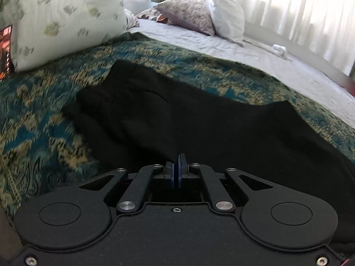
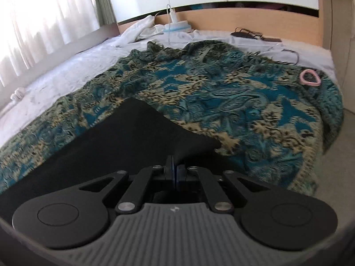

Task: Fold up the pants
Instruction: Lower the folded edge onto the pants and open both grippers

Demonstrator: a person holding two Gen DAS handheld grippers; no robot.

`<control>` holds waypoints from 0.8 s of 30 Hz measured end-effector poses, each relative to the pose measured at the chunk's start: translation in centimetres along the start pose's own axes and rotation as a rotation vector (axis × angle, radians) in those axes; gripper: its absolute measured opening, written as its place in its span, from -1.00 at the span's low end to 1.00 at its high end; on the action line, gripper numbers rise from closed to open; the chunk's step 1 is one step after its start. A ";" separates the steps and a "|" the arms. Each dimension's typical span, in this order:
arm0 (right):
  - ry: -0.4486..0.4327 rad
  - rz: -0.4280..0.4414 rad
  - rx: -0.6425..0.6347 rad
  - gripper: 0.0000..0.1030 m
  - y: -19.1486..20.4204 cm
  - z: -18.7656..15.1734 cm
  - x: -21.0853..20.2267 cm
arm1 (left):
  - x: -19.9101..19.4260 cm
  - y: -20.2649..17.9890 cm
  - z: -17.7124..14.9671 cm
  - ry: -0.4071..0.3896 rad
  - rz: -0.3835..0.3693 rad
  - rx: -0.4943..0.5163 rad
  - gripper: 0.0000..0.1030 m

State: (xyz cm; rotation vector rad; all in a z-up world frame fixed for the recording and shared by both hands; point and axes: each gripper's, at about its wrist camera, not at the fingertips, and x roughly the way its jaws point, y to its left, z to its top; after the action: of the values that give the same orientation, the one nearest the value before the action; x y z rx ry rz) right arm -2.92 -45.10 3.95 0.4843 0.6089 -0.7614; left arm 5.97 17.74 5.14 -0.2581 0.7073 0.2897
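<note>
1. Looking along the left gripper [image 1: 178,165], we see its two blue-padded jaws drawn together with only a thin slit between them. Black cloth lies right at the tips, yet we cannot tell whether any of it is pinched.
2. We see the right gripper [image 2: 175,169] with its jaws pressed together on a raised fold of the black fabric pants [image 2: 133,130], which climbs from the bed into the pads.
3. We count one pair of pants [image 1: 177,119], spread across the teal and cream patterned woven blanket [image 1: 40,133]. In the left view the garment runs from a bunched end at the upper left down to the lower right edge of the frame.
4. We count one blanket [image 2: 233,97], lying over one white quilted bedsheet [image 1: 255,55].
5. We count three pillows in the left view: a large white pillow with pale green sprigs [image 1: 62,20], a floral mauve pillow [image 1: 188,13] and a plain white pillow [image 1: 226,15] leaning against it.
6. We count one pink loop-shaped band [image 2: 310,78] resting on the blanket's far right part, well apart from the pants.
7. We see sheer white curtains [image 1: 299,6] behind the bed.
</note>
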 end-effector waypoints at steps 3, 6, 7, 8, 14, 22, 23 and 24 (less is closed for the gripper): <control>-0.026 -0.028 -0.024 -0.92 -0.4 -0.3 -0.9 | -0.1 0.3 -0.3 -0.005 0.003 0.017 -0.93; -0.018 -0.052 -0.027 -0.93 -0.8 -0.5 -1.1 | -0.2 0.5 -0.6 -0.010 0.006 0.027 -0.92; -0.013 -0.054 -0.024 -0.93 -1.0 -0.6 -1.1 | -0.2 0.5 -0.6 -0.011 0.006 0.026 -0.92; -0.009 -0.057 -0.022 -0.93 -1.2 -0.7 -1.1 | -0.3 0.5 -0.7 -0.011 0.006 0.030 -0.92; -0.027 -0.103 -0.077 -0.92 -1.1 -1.6 -1.2 | 0.4 0.0 -1.2 -0.004 0.021 0.082 -0.90; -0.047 -0.123 -0.116 -0.92 -1.1 -2.0 -1.9 | 0.5 0.3 -1.3 -0.008 0.024 0.093 -0.80; -0.048 -0.124 -0.121 -0.92 -1.1 -2.0 -2.0 | 0.5 0.4 -1.3 -0.008 0.025 0.092 -0.76; -0.048 -0.125 -0.125 -0.92 -1.2 -2.0 -1.9 | 0.5 0.5 -1.2 -0.007 0.028 0.091 -0.72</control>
State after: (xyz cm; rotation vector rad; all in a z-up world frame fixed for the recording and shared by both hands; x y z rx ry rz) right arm -5.54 -43.67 3.54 0.3141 0.6425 -0.8450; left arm 5.45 17.90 3.81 -0.1609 0.7157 0.2840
